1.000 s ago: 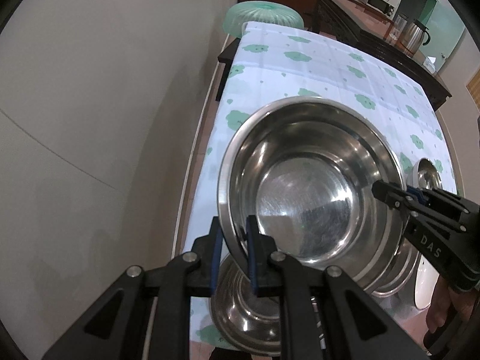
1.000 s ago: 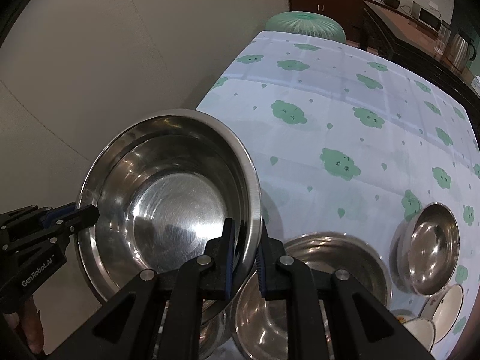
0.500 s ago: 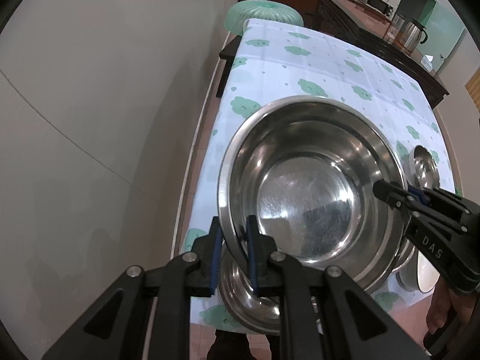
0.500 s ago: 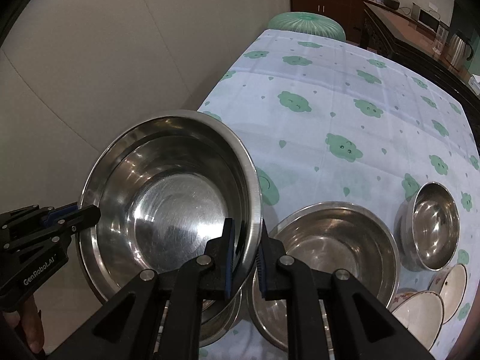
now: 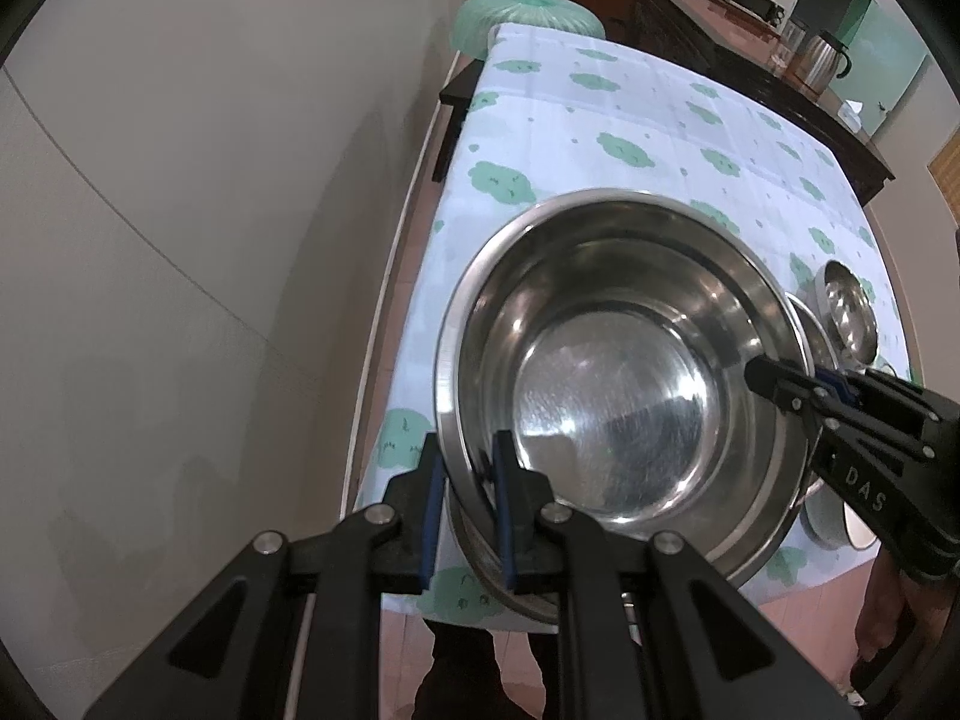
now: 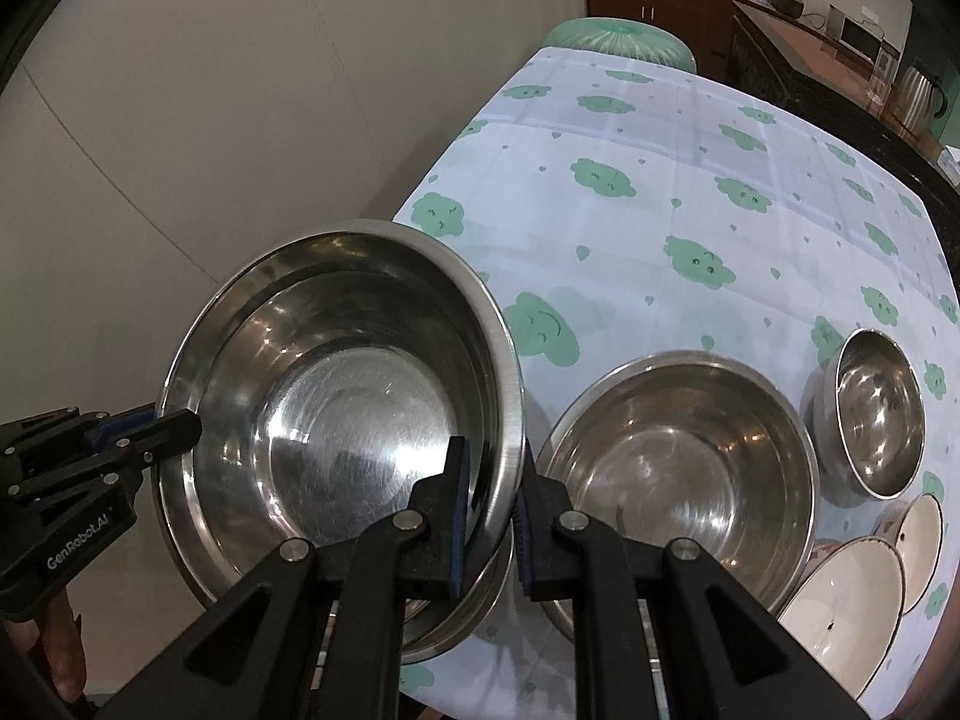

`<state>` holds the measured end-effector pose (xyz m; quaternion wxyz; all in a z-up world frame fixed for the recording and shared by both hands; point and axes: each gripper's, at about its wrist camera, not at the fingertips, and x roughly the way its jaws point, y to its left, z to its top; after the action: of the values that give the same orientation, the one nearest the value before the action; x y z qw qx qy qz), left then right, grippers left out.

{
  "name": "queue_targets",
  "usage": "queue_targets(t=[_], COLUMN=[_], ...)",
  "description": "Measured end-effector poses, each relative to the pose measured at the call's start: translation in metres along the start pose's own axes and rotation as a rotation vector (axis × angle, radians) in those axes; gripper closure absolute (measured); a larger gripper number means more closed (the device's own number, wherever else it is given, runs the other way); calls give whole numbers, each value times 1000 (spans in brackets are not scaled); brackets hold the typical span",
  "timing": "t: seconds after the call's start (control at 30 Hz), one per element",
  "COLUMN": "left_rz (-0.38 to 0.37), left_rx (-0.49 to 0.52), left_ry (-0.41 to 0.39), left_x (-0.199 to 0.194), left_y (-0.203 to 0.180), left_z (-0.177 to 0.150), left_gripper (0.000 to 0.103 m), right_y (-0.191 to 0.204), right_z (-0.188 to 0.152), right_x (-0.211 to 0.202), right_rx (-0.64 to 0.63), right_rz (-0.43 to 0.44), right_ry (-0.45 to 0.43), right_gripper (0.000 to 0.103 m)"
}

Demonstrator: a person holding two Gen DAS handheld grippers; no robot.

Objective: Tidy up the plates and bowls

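Both grippers hold one large steel bowl (image 5: 618, 384) by opposite sides of its rim, lifted above the table's near left corner. My left gripper (image 5: 465, 504) is shut on its near rim. My right gripper (image 6: 489, 516) is shut on the opposite rim; the bowl also shows in the right wrist view (image 6: 348, 396). Another steel bowl (image 6: 456, 618) sits directly beneath it, mostly hidden. A second large steel bowl (image 6: 678, 468) rests on the table to the right, then a small steel bowl (image 6: 879, 414) and white plates (image 6: 846, 606).
The table wears a white cloth with green cloud prints (image 6: 690, 192). A wall (image 5: 210, 180) runs close along the left edge. A green stool (image 5: 528, 12) stands at the far end, and a dark sideboard (image 5: 750, 54) with a kettle stands beyond.
The held bowl has moved up and back toward the table's near edge with both grippers. More of the lower bowl and the bowl on the right now shows.
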<state>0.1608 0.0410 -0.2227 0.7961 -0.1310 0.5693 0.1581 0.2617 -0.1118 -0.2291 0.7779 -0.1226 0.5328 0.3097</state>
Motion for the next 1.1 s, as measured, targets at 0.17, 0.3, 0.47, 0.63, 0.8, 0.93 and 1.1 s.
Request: queue_targets(t=[0.17,0.3,0.47,0.63,0.8,0.93,1.1], left_rz=[-1,1,2,2,-1,3,3], left_rx=[3,5,8,17,22,28,34], left_ry=[12,20,34,42,48,49,61], left_x=[2,4,9,12,15,16,21], left_y=[3,4,6,4,4,3,4], left_z=[-8,-14,-20,-24,-26,-25,-27], left_gripper=[90,90,90,90,90,90,90], right_y=[3,7,11,11,10,10,11], right_z=[-9,-15,-22,-27,-31,-32,-34], right_x=[1,3,7,11,13,16,19], right_rx=[-1,-5,-10,-10,-13,-17,-23], right_rz=[-1,-2,-5,-10,-17,-17,-17], right_ry=[12,23,35,50,59,63,71], right_gripper=[89,88,88,88,88,88,88])
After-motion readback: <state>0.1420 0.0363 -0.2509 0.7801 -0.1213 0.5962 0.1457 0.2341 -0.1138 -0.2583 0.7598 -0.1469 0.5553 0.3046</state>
